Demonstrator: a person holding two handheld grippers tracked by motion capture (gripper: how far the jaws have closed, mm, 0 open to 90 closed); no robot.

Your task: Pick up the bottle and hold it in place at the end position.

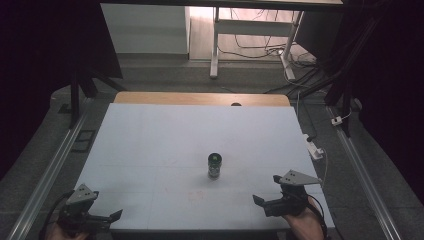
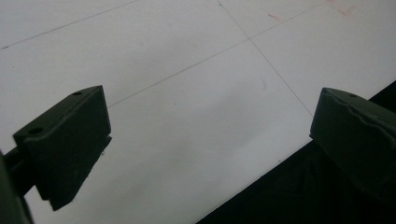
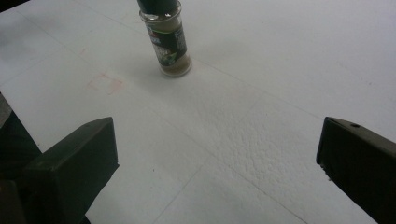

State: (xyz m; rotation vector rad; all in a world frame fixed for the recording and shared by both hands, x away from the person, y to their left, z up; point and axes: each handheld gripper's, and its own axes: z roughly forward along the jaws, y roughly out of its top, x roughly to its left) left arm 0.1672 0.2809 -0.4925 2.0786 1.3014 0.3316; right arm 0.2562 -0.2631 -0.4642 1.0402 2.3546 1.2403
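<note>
Item one, spice jar (image 1: 214,165): upright with a dark cap, standing near the middle of the white surface (image 1: 150,145), somewhat toward its near edge, untouched. Item two, my right tool (image 1: 266,192): jaws spread wide and empty, held over the near right corner, the jar ahead of it and well apart (image 3: 166,39). Item three, my left tool (image 1: 107,218): jaws likewise wide apart with nothing between them, at the near left corner, farther from the jar.

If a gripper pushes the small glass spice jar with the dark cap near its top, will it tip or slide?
The small glass spice jar with a dark cap stands upright, tall and narrow, so it would probably tip. Its glass looks smooth, perhaps slippery and breakable.
</note>
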